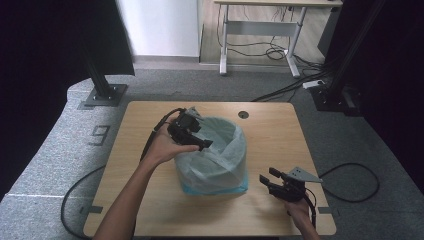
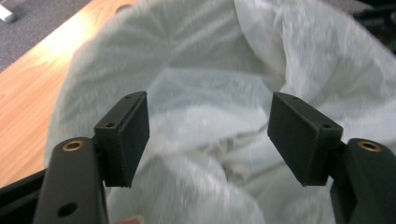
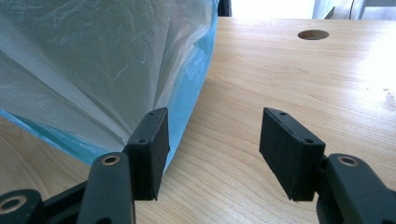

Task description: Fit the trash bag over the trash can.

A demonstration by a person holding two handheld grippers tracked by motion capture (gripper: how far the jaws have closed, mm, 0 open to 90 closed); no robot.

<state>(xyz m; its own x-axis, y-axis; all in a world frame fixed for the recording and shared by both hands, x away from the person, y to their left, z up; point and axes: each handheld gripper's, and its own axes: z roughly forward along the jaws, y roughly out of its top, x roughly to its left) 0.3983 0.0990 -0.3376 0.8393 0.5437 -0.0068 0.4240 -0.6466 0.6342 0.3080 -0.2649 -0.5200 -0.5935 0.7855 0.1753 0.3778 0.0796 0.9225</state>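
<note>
Table: it lay under both my tools, with the bin on its middle.
Bin with bag: it stood upright, its mouth straight ahead of and below my left gripper, the nearer one.
Left gripper: its jaws stood apart over the bag liner, holding nothing.
Right gripper: it sat low to the bin's right, jaws apart, empty.

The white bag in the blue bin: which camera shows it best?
The high view: the whole white bag shows there, draped over the blue bin, mouth open. The left gripper view looks down into its crumpled inside, blurred. The right gripper view shows one side of it, hanging over the blue wall.
</note>
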